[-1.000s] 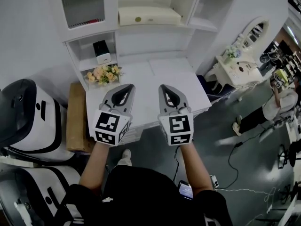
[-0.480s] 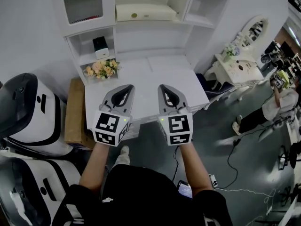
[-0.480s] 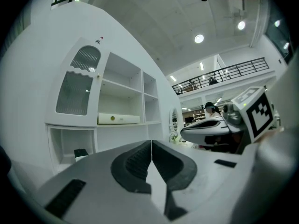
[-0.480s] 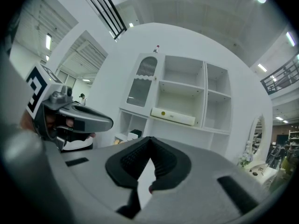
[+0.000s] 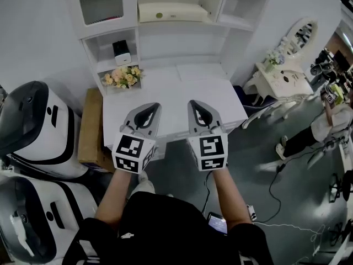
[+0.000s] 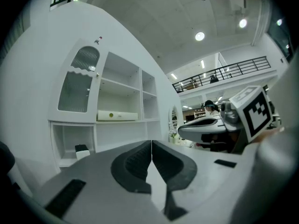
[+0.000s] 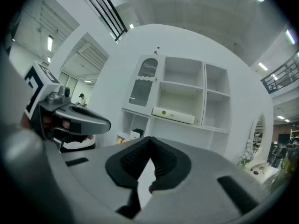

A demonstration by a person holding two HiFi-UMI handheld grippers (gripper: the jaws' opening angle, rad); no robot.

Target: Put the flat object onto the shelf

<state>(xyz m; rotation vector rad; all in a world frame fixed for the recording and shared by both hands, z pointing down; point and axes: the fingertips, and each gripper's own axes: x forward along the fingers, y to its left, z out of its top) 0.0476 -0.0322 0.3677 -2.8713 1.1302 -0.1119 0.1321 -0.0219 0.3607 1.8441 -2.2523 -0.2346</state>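
Observation:
A cream, flat, oblong box (image 5: 172,11) with a small round mark lies on the middle shelf of the white shelf unit (image 5: 231,21). It also shows as the flat box (image 6: 117,116) in the left gripper view and as the flat box (image 7: 173,114) in the right gripper view. My left gripper (image 5: 151,106) and right gripper (image 5: 194,104) hover side by side over the front of the white desk (image 5: 182,87), pointing level at the shelves. Both are shut with nothing between the jaws, as the left gripper (image 6: 152,141) and right gripper (image 7: 149,138) show in their own views.
A bunch of flowers (image 5: 122,77) sits at the desk's back left, below a cubby holding a small black-and-white box (image 5: 122,52). A brown carton (image 5: 90,128) and white rounded machines (image 5: 33,131) stand to the left. A white vanity table (image 5: 278,73) and a person (image 5: 325,120) are on the right.
Both grippers have drawn back a little from the shelf unit toward the desk's front edge, still side by side and shut. The flat box has stayed on its shelf.

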